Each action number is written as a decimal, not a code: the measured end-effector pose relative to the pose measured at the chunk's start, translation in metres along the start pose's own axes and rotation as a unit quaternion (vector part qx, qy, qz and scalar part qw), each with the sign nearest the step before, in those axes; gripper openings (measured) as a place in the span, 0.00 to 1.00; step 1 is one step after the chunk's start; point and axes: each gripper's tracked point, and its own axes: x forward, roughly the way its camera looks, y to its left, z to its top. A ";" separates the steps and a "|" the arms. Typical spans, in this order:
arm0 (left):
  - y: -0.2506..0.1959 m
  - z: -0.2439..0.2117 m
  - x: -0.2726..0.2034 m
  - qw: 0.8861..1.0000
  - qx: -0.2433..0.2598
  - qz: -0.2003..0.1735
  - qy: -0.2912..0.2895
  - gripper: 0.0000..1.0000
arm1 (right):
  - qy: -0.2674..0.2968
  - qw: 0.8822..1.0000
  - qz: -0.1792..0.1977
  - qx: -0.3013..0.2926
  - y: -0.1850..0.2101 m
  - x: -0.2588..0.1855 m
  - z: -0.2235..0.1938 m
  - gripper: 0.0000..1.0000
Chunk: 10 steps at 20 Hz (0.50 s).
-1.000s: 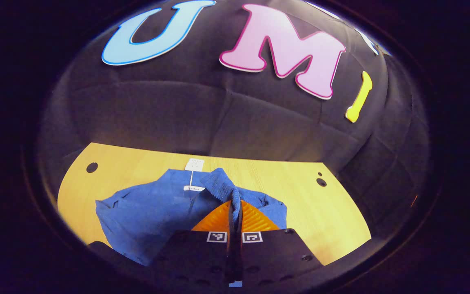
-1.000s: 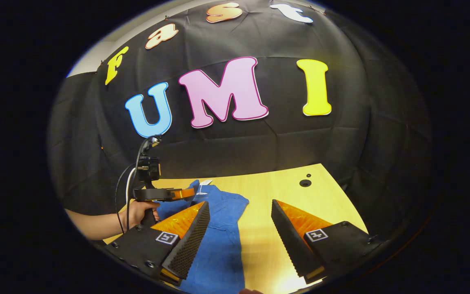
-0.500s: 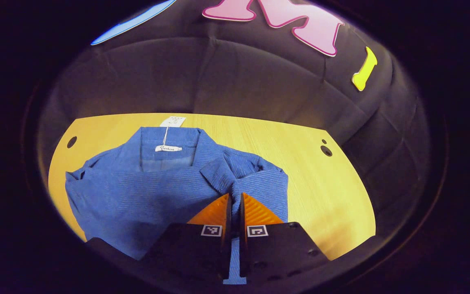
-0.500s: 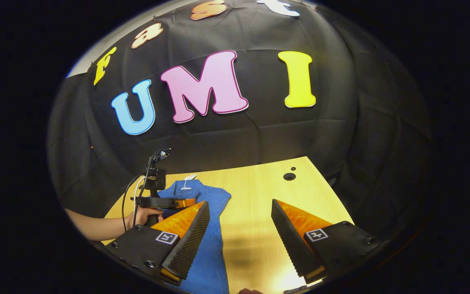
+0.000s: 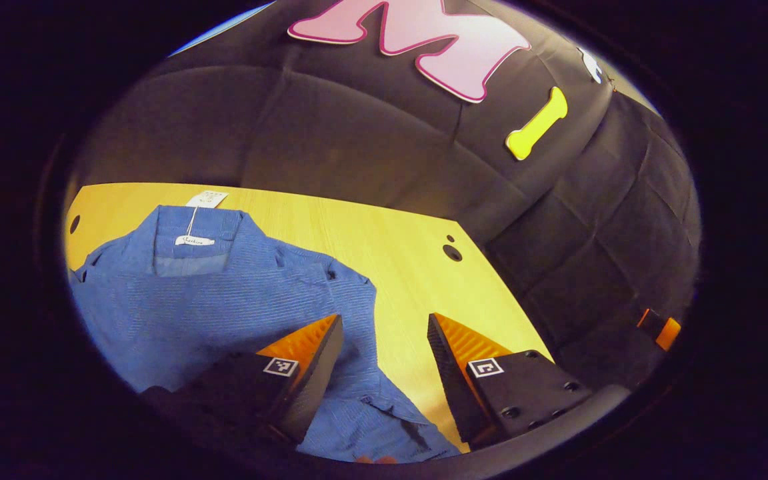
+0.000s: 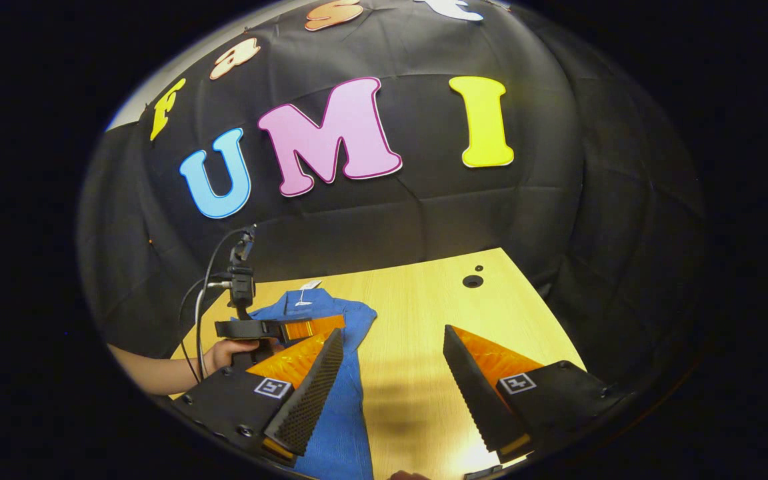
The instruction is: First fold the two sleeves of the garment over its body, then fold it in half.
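Released since half a second ago: left gripper [image 5: 384,333] now spread wide, where before pinched on a fold of the blue garment [image 5: 211,293]. Swung rightward too, so garment now sits left of centre in the left gripper view. Left finger above the cloth's right part, right finger over bare wooden table [image 5: 411,247]; contact with the fabric impossible to tell. Garment lying flat, collar and white neck label [image 5: 194,241] toward the far edge, hang tag [image 5: 206,199] resting on the wood just beyond the collar. Right-hand sleeve folded in over the body, right border running down past the left finger toward the near edge.

Seen from the right gripper view: right gripper [image 6: 394,383] gaping as well, holding nothing, hovering above the table with its left finger over the garment's [image 6: 331,427] near strip and its right finger over bare wood. Left gripper [image 6: 304,328] farther off, gripped by a hand [image 6: 231,350], poised above the cloth.

Plenty of open tabletop right of the garment, out to two small holes [image 6: 472,281] near the far right corner. Far edge close behind the hang tag.
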 end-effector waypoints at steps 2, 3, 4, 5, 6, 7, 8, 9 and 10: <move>0.007 -0.006 -0.019 1.000 -0.006 0.017 0.001 0.76 | 0.004 1.000 0.002 0.000 0.003 -0.002 -0.005 0.97; 0.012 -0.011 -0.032 1.000 -0.011 0.027 0.003 0.76 | 0.008 1.000 0.003 0.001 0.006 -0.002 -0.009 0.97; 0.020 -0.016 -0.046 0.999 -0.015 0.042 0.002 0.76 | 0.012 1.000 0.003 0.001 0.008 -0.002 -0.013 0.97; 0.029 -0.025 -0.060 0.998 -0.018 0.058 0.003 0.76 | 0.016 1.000 0.003 0.001 0.011 -0.002 -0.017 0.97; 0.039 -0.036 -0.077 0.997 -0.021 0.077 0.006 0.76 | 0.022 1.000 0.003 0.000 0.013 -0.002 -0.022 1.00; 0.049 -0.048 -0.093 0.995 -0.024 0.096 0.009 0.82 | 0.029 1.000 0.004 -0.002 0.016 -0.002 -0.028 0.97; 0.058 -0.061 -0.111 0.993 -0.026 0.113 0.011 0.83 | 0.039 0.999 0.008 -0.002 0.022 -0.004 -0.035 0.97; 0.066 -0.074 -0.129 0.991 -0.027 0.133 0.011 0.83 | 0.048 0.999 0.012 -0.002 0.028 -0.005 -0.042 0.97; 0.076 -0.086 -0.148 0.988 -0.029 0.153 0.014 0.83 | 0.056 0.998 0.016 -0.002 0.034 -0.008 -0.049 0.97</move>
